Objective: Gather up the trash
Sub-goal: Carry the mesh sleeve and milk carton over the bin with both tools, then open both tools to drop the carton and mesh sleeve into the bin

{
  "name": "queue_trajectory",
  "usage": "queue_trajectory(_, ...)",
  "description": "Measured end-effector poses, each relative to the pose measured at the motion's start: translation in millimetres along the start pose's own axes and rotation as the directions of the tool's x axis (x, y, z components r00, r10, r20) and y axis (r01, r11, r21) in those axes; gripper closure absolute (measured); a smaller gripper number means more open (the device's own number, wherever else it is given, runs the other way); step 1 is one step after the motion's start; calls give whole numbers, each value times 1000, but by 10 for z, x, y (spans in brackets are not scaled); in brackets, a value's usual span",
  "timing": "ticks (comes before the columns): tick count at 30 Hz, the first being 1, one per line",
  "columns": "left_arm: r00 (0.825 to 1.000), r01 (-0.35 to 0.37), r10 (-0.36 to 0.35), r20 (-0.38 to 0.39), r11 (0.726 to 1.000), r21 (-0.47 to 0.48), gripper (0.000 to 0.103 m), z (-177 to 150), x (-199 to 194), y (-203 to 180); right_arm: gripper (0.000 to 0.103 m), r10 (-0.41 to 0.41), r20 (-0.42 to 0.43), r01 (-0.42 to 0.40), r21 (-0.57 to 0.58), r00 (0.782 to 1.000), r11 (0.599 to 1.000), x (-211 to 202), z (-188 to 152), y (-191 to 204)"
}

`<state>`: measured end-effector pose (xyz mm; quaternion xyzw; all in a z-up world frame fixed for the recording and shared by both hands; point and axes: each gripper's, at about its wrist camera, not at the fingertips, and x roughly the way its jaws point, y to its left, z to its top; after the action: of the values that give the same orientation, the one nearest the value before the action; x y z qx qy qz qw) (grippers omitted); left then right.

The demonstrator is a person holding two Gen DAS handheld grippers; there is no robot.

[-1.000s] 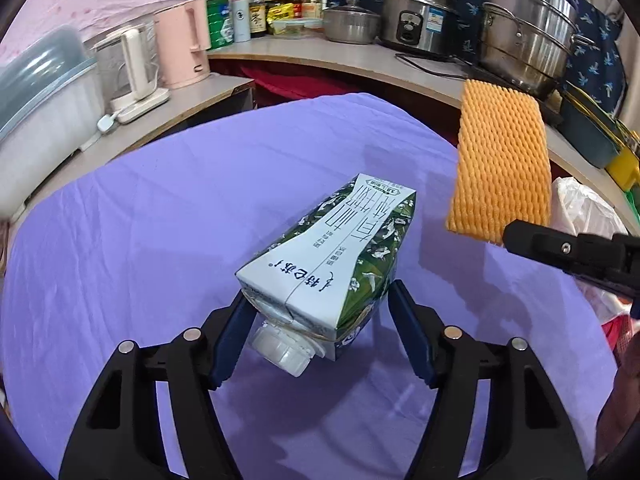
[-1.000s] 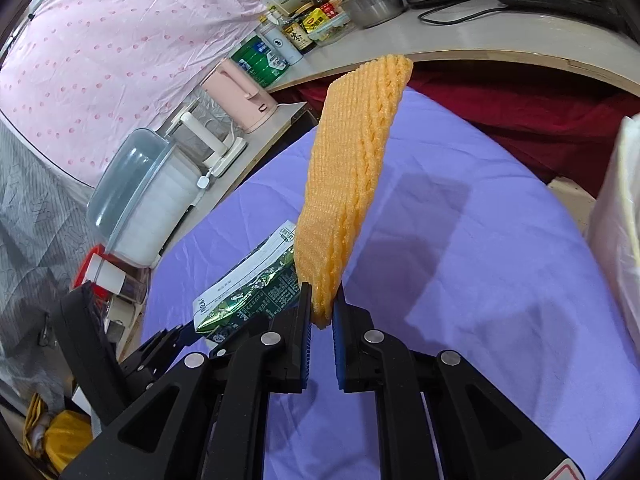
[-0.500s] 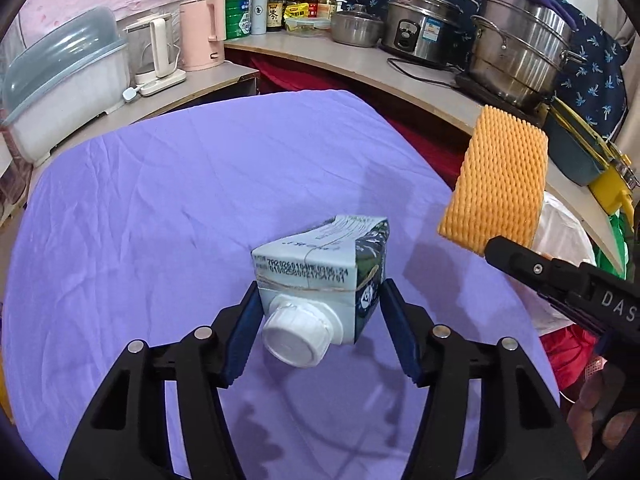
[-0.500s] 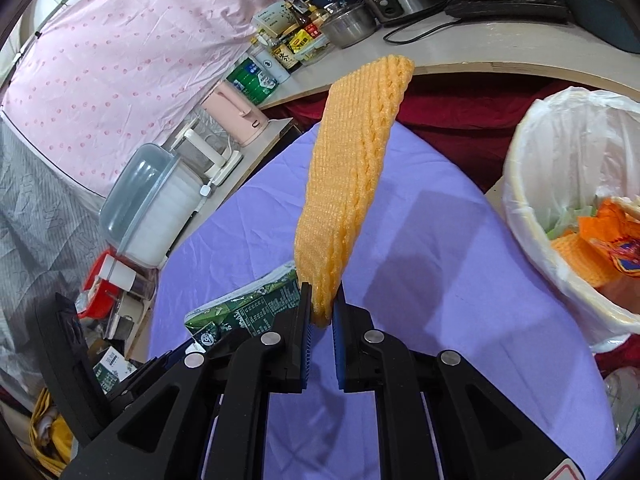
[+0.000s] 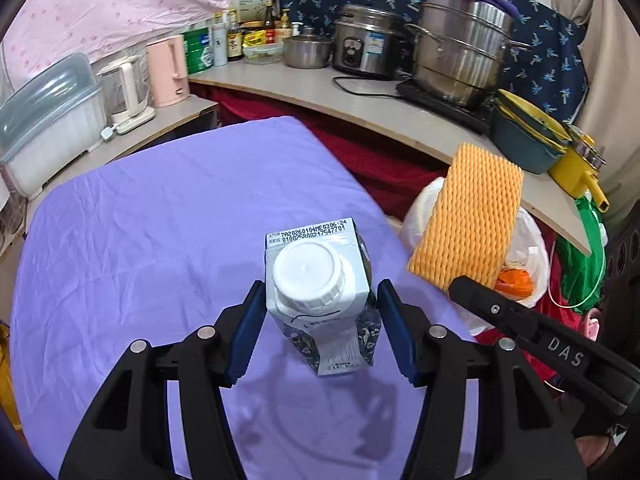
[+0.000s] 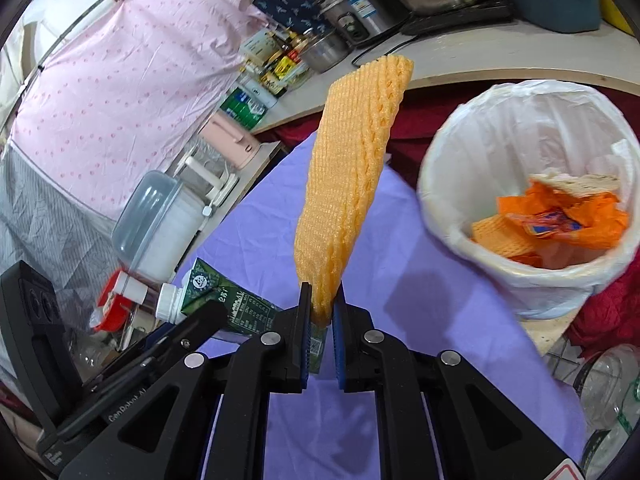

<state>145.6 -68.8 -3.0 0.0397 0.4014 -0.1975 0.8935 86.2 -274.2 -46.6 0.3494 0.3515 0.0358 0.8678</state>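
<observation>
The carton's (image 5: 320, 292) base is hidden from you. Your left gripper (image 5: 320, 330) clamps it; your right gripper (image 6: 321, 342) pinches the foam net (image 6: 352, 172).

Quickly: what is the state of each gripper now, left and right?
Left gripper: shut on the milk carton, held off the purple cloth.
Right gripper: shut on the orange foam net, near the trash bin.
</observation>
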Motion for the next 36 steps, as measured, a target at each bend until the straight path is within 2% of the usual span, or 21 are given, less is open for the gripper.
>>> queue_trajectory(11,992,100,-107,60,988,118,49,352,-35,-933,93,-83,129,65,133,988,989,-614,147,-753)
queue_trajectory(15,981,172,-181,65,977,129,49,503,72,-1263,93,-117,149,91,171,982,981,-762,166,-1010)
queue_trajectory(20,975,209,-217,38,966,150,49,618,329,-1597,93,-150,152,117,210,977,971,-816,168,-1210)
queue_trajectory(26,971,236,-240,15,964,119,48,734,684,-1729,93,-172,145,135,236,974,962,-813,149,-1374)
queue_trajectory(32,980,189,-194,45,977,97,31,813,816,-1671,93,-175,119,144,234,977,961,-697,146,-1423)
queue_trajectory(36,983,172,-176,54,983,68,26,831,793,-1537,93,-169,100,144,222,981,964,-553,200,-1409)
